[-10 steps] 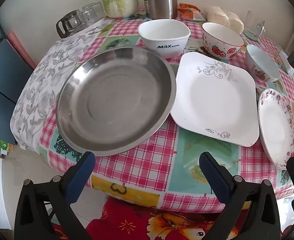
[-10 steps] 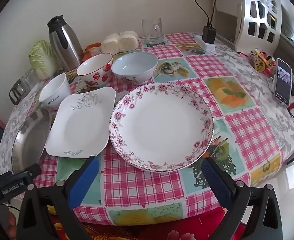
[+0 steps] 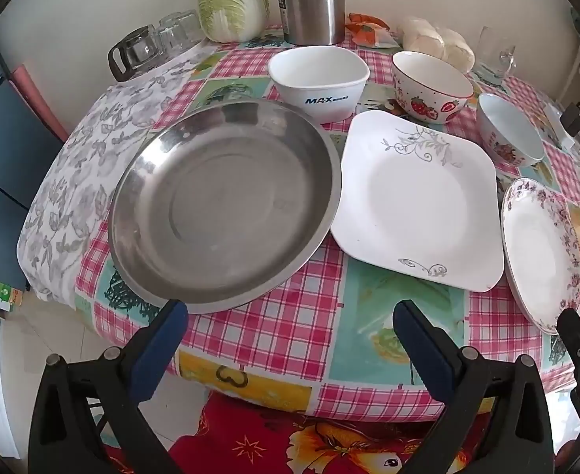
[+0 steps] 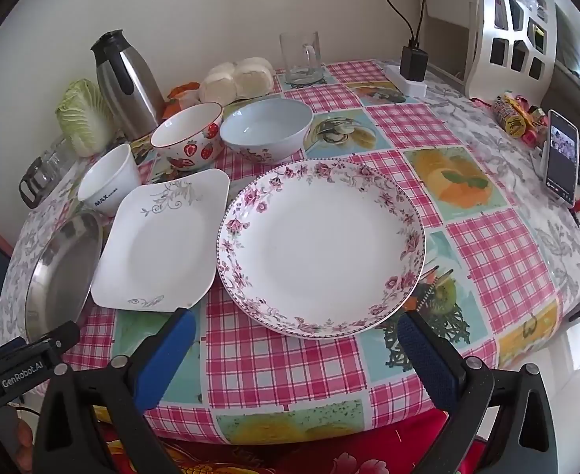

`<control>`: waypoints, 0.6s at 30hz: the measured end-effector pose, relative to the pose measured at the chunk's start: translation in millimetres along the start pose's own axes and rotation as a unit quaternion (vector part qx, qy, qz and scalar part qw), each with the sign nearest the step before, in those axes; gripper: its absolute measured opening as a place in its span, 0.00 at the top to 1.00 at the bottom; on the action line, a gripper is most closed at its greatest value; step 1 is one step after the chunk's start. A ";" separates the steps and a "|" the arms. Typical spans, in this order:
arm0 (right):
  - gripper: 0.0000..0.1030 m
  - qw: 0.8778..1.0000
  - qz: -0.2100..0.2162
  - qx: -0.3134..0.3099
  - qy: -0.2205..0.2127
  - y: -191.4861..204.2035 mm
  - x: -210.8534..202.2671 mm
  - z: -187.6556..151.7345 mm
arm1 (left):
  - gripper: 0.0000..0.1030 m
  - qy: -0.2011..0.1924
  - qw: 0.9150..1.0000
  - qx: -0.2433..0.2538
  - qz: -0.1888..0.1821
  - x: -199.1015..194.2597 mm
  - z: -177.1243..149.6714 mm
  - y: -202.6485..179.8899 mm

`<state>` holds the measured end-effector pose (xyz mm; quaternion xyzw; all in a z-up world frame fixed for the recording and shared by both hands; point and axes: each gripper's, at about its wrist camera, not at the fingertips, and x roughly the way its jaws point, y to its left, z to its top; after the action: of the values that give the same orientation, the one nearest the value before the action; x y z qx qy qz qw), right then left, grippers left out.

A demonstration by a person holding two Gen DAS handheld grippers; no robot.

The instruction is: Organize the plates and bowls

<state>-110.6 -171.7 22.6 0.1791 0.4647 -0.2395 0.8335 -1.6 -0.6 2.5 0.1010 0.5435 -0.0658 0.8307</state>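
**Both claws wide apart at the near table edge, dishes laid out in two rows**

Writing first: the white squarish bowl (image 3: 318,83) carries "MAX" in blue on its side, and in the right wrist view the left gripper's black body reads "GenRobot.AI".

The left gripper (image 3: 290,333) hangs at 6 o'clock, blue-padded fingers spread wide, gripping nothing. Its left fingertip sits just over the near rim of the steel plate (image 3: 223,205), a round, shiny, shallow dish with scuffed metal. At 3 o'clock from it lies the square plate (image 3: 418,201), glossy white with grey vine scrolls, the two rims touching or overlapping.

The right gripper (image 4: 294,341) is likewise spread and empty, framing the floral plate (image 4: 321,247), round with a pink rose border. Behind, at 12 o'clock, stand the strawberry bowl (image 4: 189,136) and the pale blue bowl (image 4: 266,128), side by side.

The table (image 4: 483,252) is round, under a glossy pink-check cloth with fruit panels. From the floral plate towards 3 o'clock runs bare cloth, up to a phone (image 4: 562,156) propped near the edge. A steel flask (image 4: 126,83) and cabbage (image 4: 82,118) stand at the back.
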 end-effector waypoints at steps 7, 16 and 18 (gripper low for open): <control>0.00 1.000 0.001 0.002 0.000 1.0 2.3 -1.0 | 0.00 -0.004 1.000 0.003 -0.004 -0.9 -0.2 0.1; 0.00 1.000 0.005 0.004 0.002 -3.6 3.0 -0.7 | 0.00 -0.004 1.000 0.004 -0.006 -1.2 1.0 -1.2; 0.00 1.000 0.004 0.005 0.003 -3.5 3.6 -0.7 | 0.00 -0.004 1.000 0.003 -0.006 -1.1 1.2 -1.5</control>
<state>-111.5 -175.0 18.8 0.1858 0.4655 -0.2374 0.8321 -1.3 -2.3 3.9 0.1003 0.5404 -0.0731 0.8322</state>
